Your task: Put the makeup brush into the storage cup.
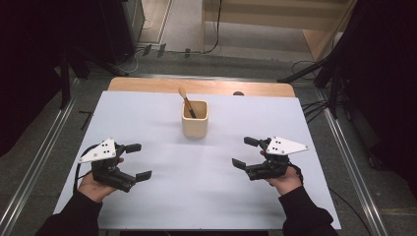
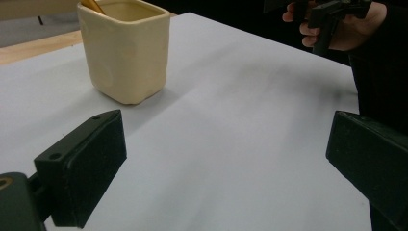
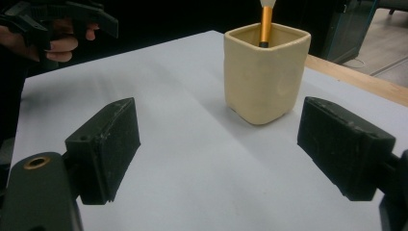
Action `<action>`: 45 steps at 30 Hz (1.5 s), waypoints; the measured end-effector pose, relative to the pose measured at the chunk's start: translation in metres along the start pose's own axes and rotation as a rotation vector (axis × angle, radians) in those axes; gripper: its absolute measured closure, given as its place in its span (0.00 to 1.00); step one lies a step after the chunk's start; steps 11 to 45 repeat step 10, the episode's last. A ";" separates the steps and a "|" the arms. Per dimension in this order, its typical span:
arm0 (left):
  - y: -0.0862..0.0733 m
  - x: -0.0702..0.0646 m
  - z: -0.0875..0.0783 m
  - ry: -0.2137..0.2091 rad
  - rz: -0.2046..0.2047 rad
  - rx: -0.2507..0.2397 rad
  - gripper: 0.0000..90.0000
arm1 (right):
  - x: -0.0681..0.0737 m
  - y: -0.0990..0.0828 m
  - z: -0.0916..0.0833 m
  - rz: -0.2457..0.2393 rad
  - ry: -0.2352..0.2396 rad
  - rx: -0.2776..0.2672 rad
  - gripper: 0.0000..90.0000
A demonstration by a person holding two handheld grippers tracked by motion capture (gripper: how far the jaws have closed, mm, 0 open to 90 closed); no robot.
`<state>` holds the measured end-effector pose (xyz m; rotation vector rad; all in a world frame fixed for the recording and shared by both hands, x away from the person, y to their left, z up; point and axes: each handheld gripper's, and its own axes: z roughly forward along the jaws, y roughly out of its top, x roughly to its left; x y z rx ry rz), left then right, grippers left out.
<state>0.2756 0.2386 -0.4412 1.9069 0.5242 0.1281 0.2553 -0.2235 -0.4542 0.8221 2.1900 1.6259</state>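
L gripper (image 1: 138,161) & R gripper (image 1: 245,152): jaws wide apart, holding nothing. Cream cup (image 1: 195,119) w/ brush (image 1: 187,103) stands ahead, between them, well apart from both.

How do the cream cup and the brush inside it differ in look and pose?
The cream cup is squat, square-sided and stands upright on the white table; the brush is thin and leans against the rim. The cup is one pale colour; the brush has an orange handle and pale tip. Neither is touched by a gripper.

High view looks down; both low tool views share the cup (image 1: 194,119).
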 end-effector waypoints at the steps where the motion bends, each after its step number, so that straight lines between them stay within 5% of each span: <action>1: 0.000 0.000 0.000 0.000 0.000 0.000 0.02 | 0.000 0.000 0.000 0.000 0.001 0.001 0.17; 45: 0.000 0.001 0.000 -0.002 -0.007 -0.002 0.02 | -0.001 0.000 0.000 0.006 0.000 -0.004 0.17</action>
